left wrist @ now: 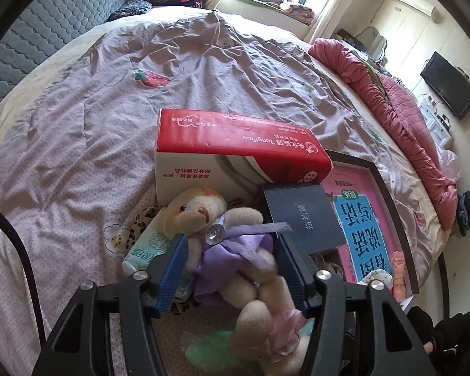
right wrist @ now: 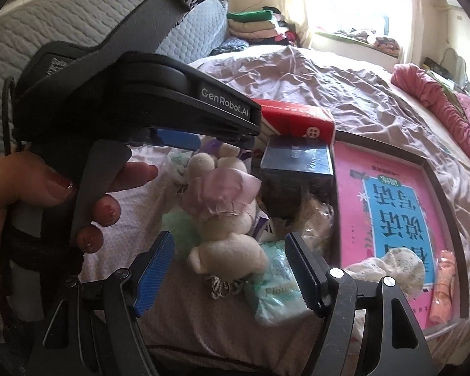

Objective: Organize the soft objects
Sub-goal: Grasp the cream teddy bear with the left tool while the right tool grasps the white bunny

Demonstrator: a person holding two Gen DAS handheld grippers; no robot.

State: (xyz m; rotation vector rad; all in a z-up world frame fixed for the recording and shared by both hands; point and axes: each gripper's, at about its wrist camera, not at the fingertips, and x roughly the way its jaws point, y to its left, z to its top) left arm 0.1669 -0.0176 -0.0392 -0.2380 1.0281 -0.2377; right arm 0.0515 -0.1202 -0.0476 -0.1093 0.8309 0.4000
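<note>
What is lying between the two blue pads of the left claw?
The plush bunny in its purple dress lies there, its body between the pads of the left claw. The left wrist view shows this.

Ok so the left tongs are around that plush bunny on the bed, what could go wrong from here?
1. The left tongs straddle the plush bunny but look open, so a lift might leave it behind.
2. The tissue packet touches the left finger and could get dragged along.
3. The dark blue box sits close by; a sideways pull may knock it.
</note>
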